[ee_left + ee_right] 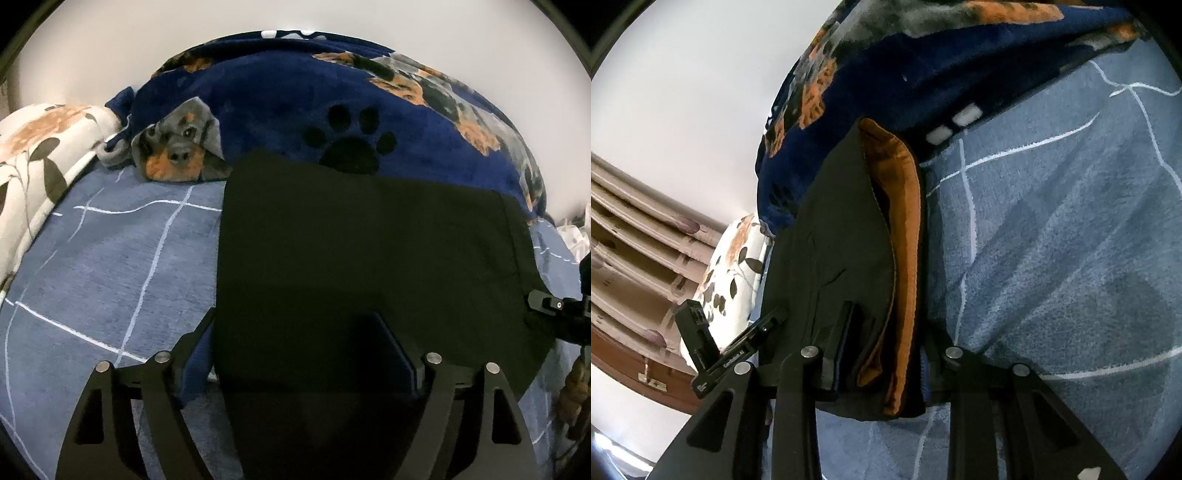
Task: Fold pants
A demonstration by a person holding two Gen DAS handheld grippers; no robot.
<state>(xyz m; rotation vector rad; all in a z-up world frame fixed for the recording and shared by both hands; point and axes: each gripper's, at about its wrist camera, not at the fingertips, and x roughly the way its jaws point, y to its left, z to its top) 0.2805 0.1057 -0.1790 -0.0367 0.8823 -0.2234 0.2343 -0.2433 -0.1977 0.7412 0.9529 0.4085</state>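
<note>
Black pants (pixel 369 258) lie folded into a flat rectangle on the bed, over a blue sheet (pixel 110 258) crossed by thin white lines. Their far edge reaches a navy blanket (pixel 258 96) printed with dogs and paw marks; a floral pillow (pixel 40 155) sits at the far left.

Left gripper (pixel 295 354): jaws spread wide, one finger off the pants' left edge over the sheet, the other over the cloth. The pads do not press on the fabric; nothing is gripped.

Right gripper (pixel 882 350): jaws drawn in on the near side edge of the pants (pixel 842 236), clamping the stacked layers between them. An orange-brown lining (pixel 905 229) shows at this edge, sandwiched between black layers. The bundle's corner hangs just past the fingers, above the sheet.

In the right wrist view, the left gripper's body is seen at lower left, beside the pants. Pale wall and a curtain stand behind it.
</note>
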